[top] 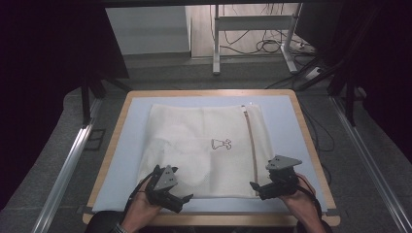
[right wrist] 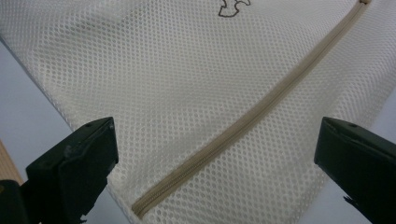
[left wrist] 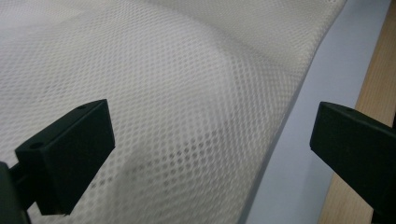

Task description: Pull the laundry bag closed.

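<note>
Mesh bag flat on the mat, nothing grabbed yet

High view: one mesh bag (top: 204, 150) lay mid-table, left gripper (top: 180, 200) and right gripper (top: 256, 188) at its near corners. Left gripper view: jaws spread over the bag's edge. Right gripper view: jaws spread around the one zipper (right wrist: 252, 116), so I'd say the whole job was still ahead.

Mesh bag (top: 204, 150) covers mat centre; bare mat (top: 121, 160) strips flank it.

**A lab set up for recording**

The place looks like a lab. Black curtains (top: 43, 73) hang on both sides, metal rails (top: 65, 167) run along the grey floor, and loose cables (top: 272, 46) lie under a metal desk frame (top: 252, 29) behind the table (top: 116, 121).
</note>
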A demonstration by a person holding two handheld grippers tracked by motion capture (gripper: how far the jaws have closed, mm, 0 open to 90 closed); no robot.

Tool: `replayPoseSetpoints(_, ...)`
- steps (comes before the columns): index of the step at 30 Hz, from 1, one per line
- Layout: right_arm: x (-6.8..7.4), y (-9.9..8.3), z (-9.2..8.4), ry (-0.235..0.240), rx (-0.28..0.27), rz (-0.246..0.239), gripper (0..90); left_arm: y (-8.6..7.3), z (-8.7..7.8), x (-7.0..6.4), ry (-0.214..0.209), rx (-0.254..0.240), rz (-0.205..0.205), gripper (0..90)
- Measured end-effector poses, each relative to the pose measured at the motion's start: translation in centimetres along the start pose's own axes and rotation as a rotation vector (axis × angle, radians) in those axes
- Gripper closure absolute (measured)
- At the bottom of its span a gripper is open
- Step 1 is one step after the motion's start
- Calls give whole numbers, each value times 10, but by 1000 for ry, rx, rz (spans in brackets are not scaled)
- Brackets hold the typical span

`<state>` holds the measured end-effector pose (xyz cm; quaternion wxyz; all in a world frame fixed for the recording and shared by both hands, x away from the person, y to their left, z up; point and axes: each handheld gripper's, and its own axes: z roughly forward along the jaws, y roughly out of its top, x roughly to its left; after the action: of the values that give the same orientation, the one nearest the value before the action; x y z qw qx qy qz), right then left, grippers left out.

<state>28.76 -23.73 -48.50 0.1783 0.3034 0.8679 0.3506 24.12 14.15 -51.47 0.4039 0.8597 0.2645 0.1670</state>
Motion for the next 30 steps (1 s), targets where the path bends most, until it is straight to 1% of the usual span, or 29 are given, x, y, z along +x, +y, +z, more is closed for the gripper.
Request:
replayPoseSetpoints(9,0,-9,-12,-28,-9,13,0,-11,-18,6,28,-15,-41,0)
replayPoseSetpoints(16,0,-15,-20,-51,-12,18,0,-15,-30,8,48,-25,-59,6)
replayPoseSetpoints(20,0,-19,-25,-65,-15,20,0,-19,-37,11,62,-33,-78,9)
replayPoseSetpoints(21,0,-20,-26,-67,-17,24,0,-20,-39,11,65,-39,-88,10)
replayPoseSetpoints(26,1,-25,-32,-78,-20,33,0,-27,-46,15,81,-34,-115,12)
replayPoseSetpoints(30,0,-29,-35,-82,-17,42,0,-30,-50,18,98,-29,-123,14)
